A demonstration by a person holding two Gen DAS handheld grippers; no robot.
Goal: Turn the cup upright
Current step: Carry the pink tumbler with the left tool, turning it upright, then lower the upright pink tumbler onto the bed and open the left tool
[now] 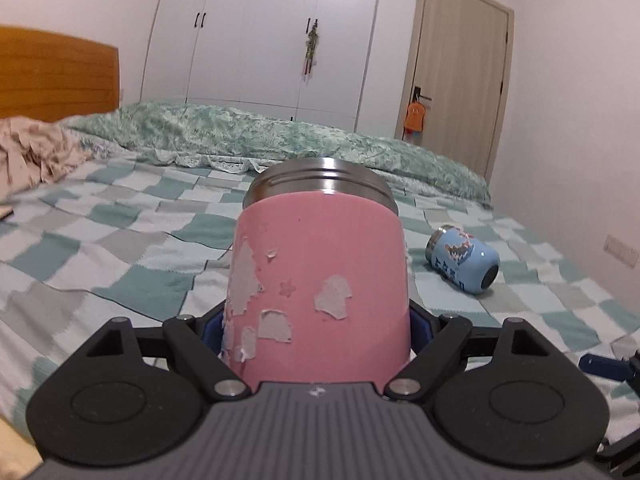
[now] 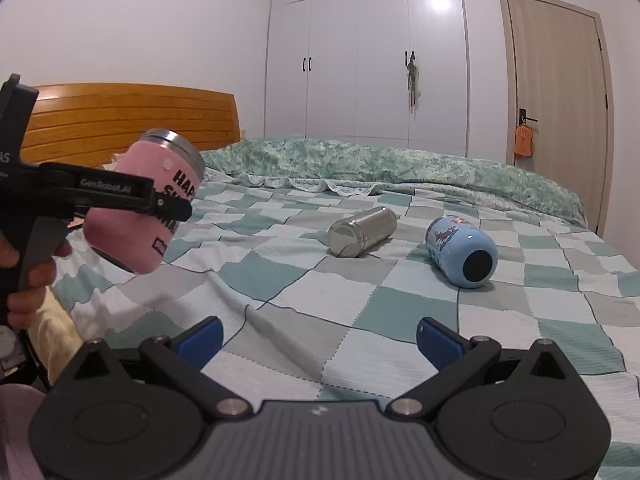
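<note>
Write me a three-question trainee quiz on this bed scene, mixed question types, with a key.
1. True or false: the left gripper is shut on the pink cup.
2. How do the blue cup and the steel cup sit on the checked blanket? A) both upright B) both on their sides C) one of each
3. Fill in: the right gripper is ____ and holds nothing.

Key: 1 true; the pink cup is held off the bed, steel rim up and tilted. 2 B. 3 open.

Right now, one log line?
left gripper: shut on pink cup, lifted, tilted | right gripper: open | blue cup, steel cup: on sides
</note>
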